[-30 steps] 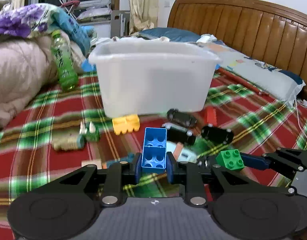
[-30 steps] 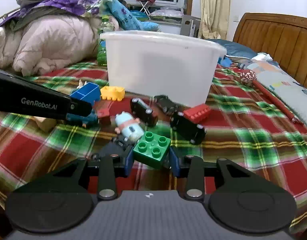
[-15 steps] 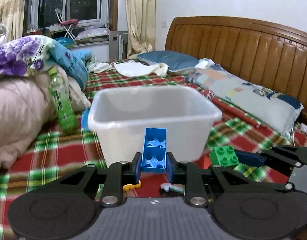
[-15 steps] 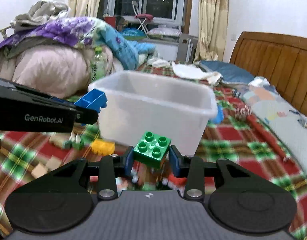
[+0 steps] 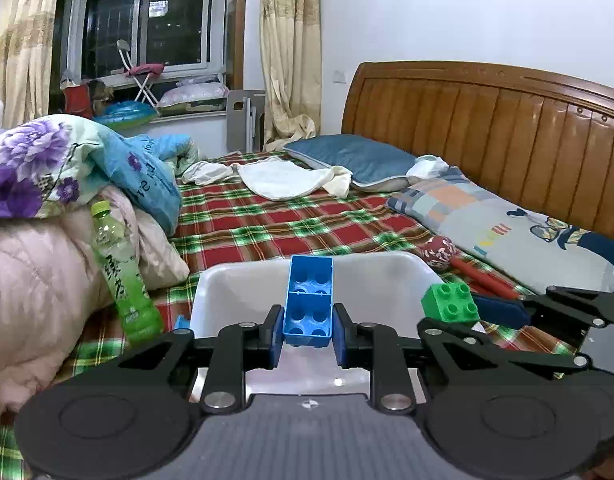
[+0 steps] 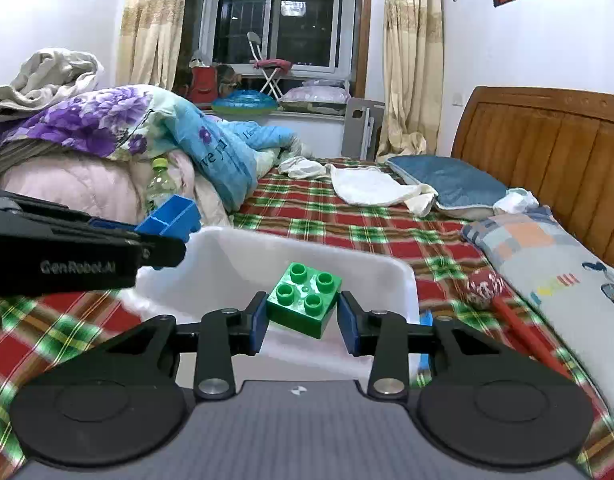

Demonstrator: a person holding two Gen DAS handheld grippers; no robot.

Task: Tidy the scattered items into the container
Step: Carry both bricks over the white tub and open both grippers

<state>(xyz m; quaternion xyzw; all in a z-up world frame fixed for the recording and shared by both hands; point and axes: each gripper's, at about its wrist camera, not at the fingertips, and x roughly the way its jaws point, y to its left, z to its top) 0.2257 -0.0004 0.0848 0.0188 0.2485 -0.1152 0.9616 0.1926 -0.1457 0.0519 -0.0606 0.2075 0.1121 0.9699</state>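
My left gripper (image 5: 307,334) is shut on a long blue brick (image 5: 309,300) and holds it over the open white plastic bin (image 5: 243,276). My right gripper (image 6: 303,322) is shut on a green square brick (image 6: 305,300) and holds it over the same bin (image 6: 403,280). The green brick also shows at the right of the left wrist view (image 5: 450,303), and the blue brick at the left of the right wrist view (image 6: 171,216). The bin's inside looks empty where visible. The scattered toys on the bed are out of view.
The bin stands on a red-green plaid bedspread (image 5: 267,220). A green drink bottle (image 5: 121,276) leans on piled quilts (image 5: 35,280) to the left. Pillows (image 5: 507,236), a red stick (image 6: 523,332) and a wooden headboard (image 5: 487,120) lie to the right.
Both grippers have risen and moved forward with their bricks, from beside the toys on the bed to above the bin's opening. The toys have dropped out of view.
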